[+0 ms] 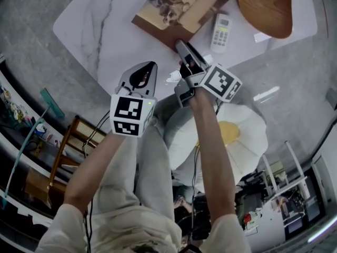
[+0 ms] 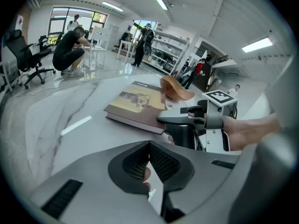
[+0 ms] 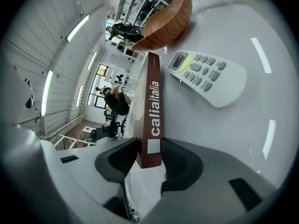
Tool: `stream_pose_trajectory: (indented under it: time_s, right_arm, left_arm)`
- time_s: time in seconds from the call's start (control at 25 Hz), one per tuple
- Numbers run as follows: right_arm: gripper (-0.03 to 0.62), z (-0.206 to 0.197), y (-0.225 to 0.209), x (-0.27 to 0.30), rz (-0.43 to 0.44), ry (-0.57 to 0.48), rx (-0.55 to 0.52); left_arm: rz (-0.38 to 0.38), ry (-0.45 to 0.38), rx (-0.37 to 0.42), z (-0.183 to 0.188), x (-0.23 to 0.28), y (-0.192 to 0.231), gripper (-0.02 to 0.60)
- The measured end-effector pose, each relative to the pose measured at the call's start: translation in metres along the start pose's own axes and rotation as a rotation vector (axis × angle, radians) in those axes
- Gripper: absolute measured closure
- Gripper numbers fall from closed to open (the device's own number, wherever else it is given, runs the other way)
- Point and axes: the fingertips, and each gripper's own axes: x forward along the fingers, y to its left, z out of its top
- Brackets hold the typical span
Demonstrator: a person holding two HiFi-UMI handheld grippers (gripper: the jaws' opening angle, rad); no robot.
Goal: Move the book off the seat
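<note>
The right claw [image 3: 149, 160] is closed on the near end of a thick hardcover book with a dark red spine and a tan pictured cover [image 3: 153, 106]. One pad presses each cover, and the spine with its white lettering runs away between them. The book lies flat on a white marble-veined tabletop [image 1: 100, 25], close to the table's near edge, and the claw reaches it from over that edge. Whether the gripped corner is lifted clear of the surface cannot be told.

Just beside the book, on its right in the head view, a white remote control with grey buttons [image 3: 208, 76] lies face up. Beyond it stands a curved brown wooden bowl [image 1: 266, 7].

The left claw [image 1: 142, 78] hangs to the left of the right one over the table's edge. Its jaws are together with nothing between them, and it stays apart from the book.

Below the table's edge, by the person's legs, sits a round white cushion with a yellow centre [image 1: 237, 136].
</note>
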Motion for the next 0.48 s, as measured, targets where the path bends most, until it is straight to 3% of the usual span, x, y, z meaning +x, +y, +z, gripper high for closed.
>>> stream_pose_trajectory:
  time_s: [0.12, 0.28, 0.36, 0.48]
  right_arm:
    - [0.445, 0.004, -0.010, 0.000, -0.098, -0.024, -0.018]
    - [0.461, 0.003, -0.022, -0.004, -0.302, -0.008, -0.187]
    - [0.461, 0.006, -0.021, -0.002, -0.327, -0.009, -0.232]
    - [0.461, 0.009, -0.021, -0.005, -0.330, -0.044, -0.202]
  left_arm:
    - [-0.004, 0.003, 0.010, 0.001, 0.003, 0.001, 0.571]
    - [-0.004, 0.026, 0.010, -0.006, 0.008, 0.007, 0.571]
    - [-0.003, 0.024, 0.013, -0.004, 0.011, 0.010, 0.571]
    - [-0.006, 0.026, 0.020, -0.004, 0.012, 0.009, 0.571]
